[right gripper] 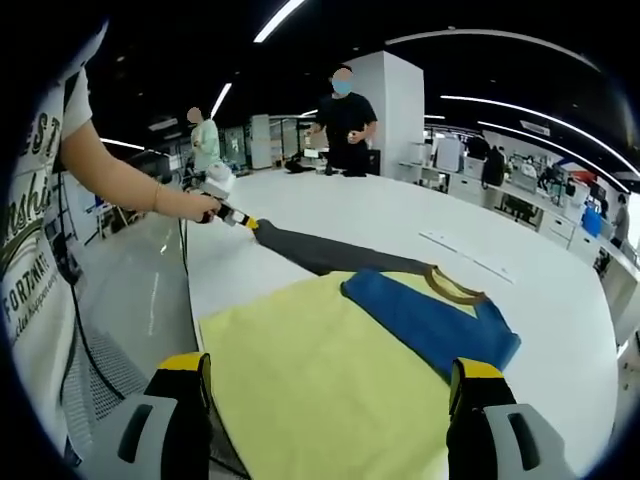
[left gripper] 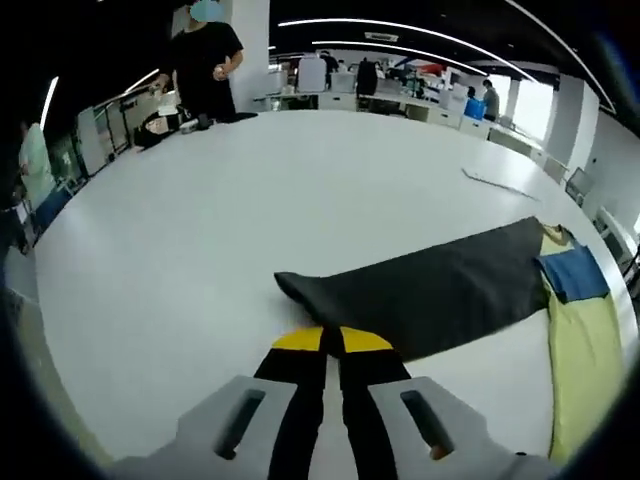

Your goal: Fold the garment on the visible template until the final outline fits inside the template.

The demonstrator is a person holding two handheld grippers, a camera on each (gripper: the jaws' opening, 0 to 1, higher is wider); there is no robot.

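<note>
The garment [right gripper: 340, 360] lies on the white bench [left gripper: 250, 200], its yellow body near the edge and its grey sleeve [left gripper: 430, 290] stretched out. The left hand-held gripper [left gripper: 332, 340] is closed, seemingly pinching the sleeve tip; the right hand-held gripper [right gripper: 330, 375] stands wide apart over the body. I think the sleeve should be carried flat across the body, without dragging.

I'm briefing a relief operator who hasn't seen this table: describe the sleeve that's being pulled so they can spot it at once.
Start at the big white table and find the yellow garment on its near edge. The dark grey sleeve stretches from it toward the left gripper, which pinches its tip. Unlike the blue sleeve folded across the yellow body, it lies stretched out long and flat on bare table.
</note>
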